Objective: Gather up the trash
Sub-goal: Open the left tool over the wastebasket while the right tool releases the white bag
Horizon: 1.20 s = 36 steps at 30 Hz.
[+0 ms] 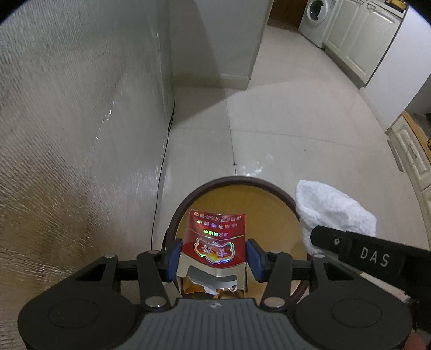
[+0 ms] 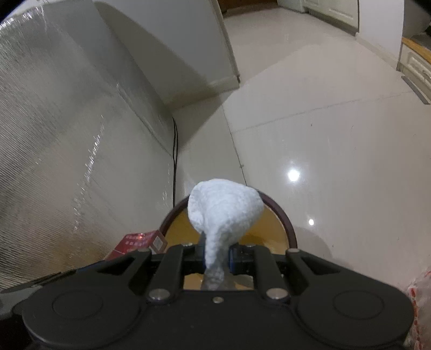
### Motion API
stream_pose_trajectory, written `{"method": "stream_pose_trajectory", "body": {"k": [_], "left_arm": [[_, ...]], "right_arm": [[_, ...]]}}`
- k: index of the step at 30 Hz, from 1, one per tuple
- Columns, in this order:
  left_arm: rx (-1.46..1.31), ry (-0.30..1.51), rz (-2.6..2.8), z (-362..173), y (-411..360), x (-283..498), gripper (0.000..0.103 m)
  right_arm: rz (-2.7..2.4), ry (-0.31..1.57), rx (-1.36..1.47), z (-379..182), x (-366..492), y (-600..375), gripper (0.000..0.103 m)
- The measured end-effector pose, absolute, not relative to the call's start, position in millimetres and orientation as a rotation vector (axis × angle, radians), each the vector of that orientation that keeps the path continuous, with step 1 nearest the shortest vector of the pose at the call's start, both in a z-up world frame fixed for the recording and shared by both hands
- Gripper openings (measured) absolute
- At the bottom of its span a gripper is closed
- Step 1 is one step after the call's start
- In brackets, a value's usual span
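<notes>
- 1 red foil-printed cardboard cigarette pack [image 1: 214,242], flat box w/ torn-open end, clamped betw blue pads of left gripper [image 1: 213,254], held over the bin mouth; also seen at left edge in right view [image 2: 134,242]
- 1 crumpled white paper tissue wad [image 2: 223,210], soft, bulb-shaped w/ twisted tail, pinched in right gripper [image 2: 215,254], jaws nearly closed, above bin rim
- 1 round bin, dark brown rim, yellow-tan inside [image 1: 242,185], on glossy pale floor tiles [image 1: 296,134]
- Writing: "DAS" on black right gripper arm in left view [image 1: 374,259]; pack text in Chinese, upside down, not legible
- 1 white front-load washer [image 1: 317,21], far back
</notes>
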<state>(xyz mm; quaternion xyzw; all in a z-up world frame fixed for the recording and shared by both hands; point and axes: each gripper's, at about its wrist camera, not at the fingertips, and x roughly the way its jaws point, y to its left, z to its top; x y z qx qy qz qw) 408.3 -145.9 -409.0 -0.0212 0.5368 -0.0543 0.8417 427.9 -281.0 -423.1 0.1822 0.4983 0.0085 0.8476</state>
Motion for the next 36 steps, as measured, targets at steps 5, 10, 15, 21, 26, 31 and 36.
{"method": "stream_pose_trajectory", "body": {"k": [5, 10, 15, 21, 26, 31, 36], "left_arm": [[-0.032, 1.148, -0.117, -419.6, -146.2, 417.1, 0.051], [-0.022, 1.167, -0.108, -429.7, -145.6, 422.5, 0.051], [-0.011, 1.180, -0.117, -438.0, -148.0, 426.3, 0.051], [-0.013, 1.186, -0.133, -447.2, -149.4, 426.3, 0.051], [-0.059, 1.159, -0.156, -446.8, -147.0, 426.8, 0.055], [-0.025, 1.180, -0.155, -450.5, -149.0, 426.1, 0.071], [-0.008, 1.201, -0.157, -451.6, -150.9, 426.3, 0.077]], "right_arm": [[0.034, 1.077, 0.366, -435.5, 441.7, -282.8, 0.016], [0.045, 1.087, 0.368, -444.4, 444.3, -282.4, 0.017], [0.059, 1.086, 0.354, -445.8, 446.3, -281.8, 0.021], [0.054, 1.082, 0.353, -444.4, 443.9, -284.1, 0.032], [0.049, 1.067, 0.366, -440.3, 442.2, -287.2, 0.047], [0.044, 1.066, 0.370, -440.1, 440.0, -290.7, 0.051], [0.029, 1.081, 0.364, -441.5, 438.8, -294.5, 0.051]]}}
